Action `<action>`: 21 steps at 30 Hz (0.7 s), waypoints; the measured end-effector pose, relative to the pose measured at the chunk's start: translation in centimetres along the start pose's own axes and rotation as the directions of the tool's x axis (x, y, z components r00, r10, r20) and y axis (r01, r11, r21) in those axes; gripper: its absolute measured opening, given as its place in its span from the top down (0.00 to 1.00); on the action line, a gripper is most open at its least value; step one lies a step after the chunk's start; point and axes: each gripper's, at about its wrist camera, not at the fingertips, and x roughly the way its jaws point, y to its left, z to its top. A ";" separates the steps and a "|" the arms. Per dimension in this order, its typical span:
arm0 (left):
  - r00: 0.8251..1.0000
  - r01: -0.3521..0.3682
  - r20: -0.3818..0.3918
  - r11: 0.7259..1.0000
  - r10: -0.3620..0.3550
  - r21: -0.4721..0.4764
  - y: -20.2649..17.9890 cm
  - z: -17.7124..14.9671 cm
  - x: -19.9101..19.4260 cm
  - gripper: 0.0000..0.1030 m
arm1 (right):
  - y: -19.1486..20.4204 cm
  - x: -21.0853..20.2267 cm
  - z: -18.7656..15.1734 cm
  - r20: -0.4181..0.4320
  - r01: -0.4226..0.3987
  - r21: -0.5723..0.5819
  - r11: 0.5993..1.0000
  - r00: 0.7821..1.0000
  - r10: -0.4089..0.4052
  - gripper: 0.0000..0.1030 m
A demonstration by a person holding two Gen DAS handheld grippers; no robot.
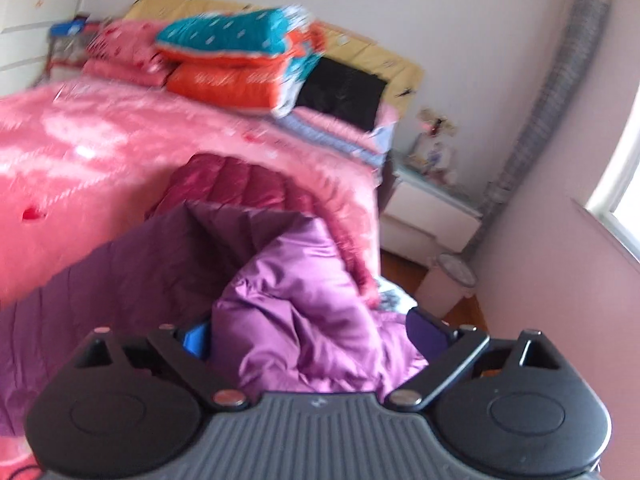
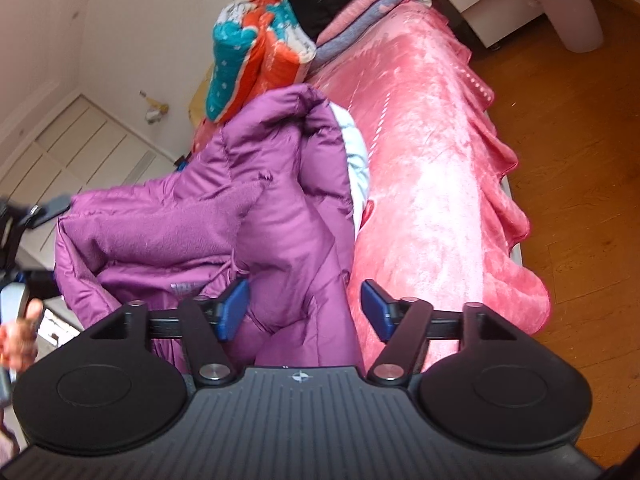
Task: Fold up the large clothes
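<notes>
Black left gripper (image 1: 312,336) along the bottom edge, jaws spread wide and released, blue pads far apart. Bulges up between them, without being clamped: a fold of the purple jacket (image 1: 300,300).

Fills the left half and centre of the left wrist view: pink blanket (image 1: 100,152) over the bed, blurred. Lies across its near edge, lower centre: the jacket, crumpled, darker side to the left, shinier lilac side to the right. Just beyond it on the blanket, a maroon quilted piece (image 1: 240,180). Stacked at upper centre: folded quilts (image 1: 240,52), teal over orange, with a black flat item (image 1: 340,92) to their right. At right, against the wall, a white nightstand (image 1: 428,216); below it a pale bin (image 1: 448,284); running up the wall, a grey ribbed duct (image 1: 560,100).

Right gripper (image 2: 305,310) at the bottom of its own view, likewise let go, jaws wide, pads clear of the cloth on the right side, the left pad just beside a jacket fold. Spreads from centre to lower left there: the jacket (image 2: 200,220), heaped, fleecy lining showing, lying on the blanket's left part. Runs from top centre to lower right: the blanket (image 2: 432,180), its edge hanging over the wooden floor (image 2: 560,160). Stands at upper right: the bin (image 2: 568,8).
</notes>
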 end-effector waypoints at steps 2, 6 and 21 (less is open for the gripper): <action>0.998 -0.022 -0.052 1.000 0.021 -0.015 0.2 -0.1 1.3 0.22 | 0.1 0.1 0.0 -0.014 -0.007 -0.006 1.000 1.000 0.007 0.01; 0.996 -0.055 -0.077 0.996 0.049 -0.070 0.6 -0.6 1.9 0.70 | 0.0 0.7 0.0 -0.068 -0.025 -0.005 1.000 0.997 0.024 0.00; 0.984 -0.086 0.118 0.941 0.132 -0.328 4.6 -2.1 -8.4 0.89 | 4.9 1.6 -3.3 -0.258 -0.123 -0.235 0.964 0.964 0.060 0.00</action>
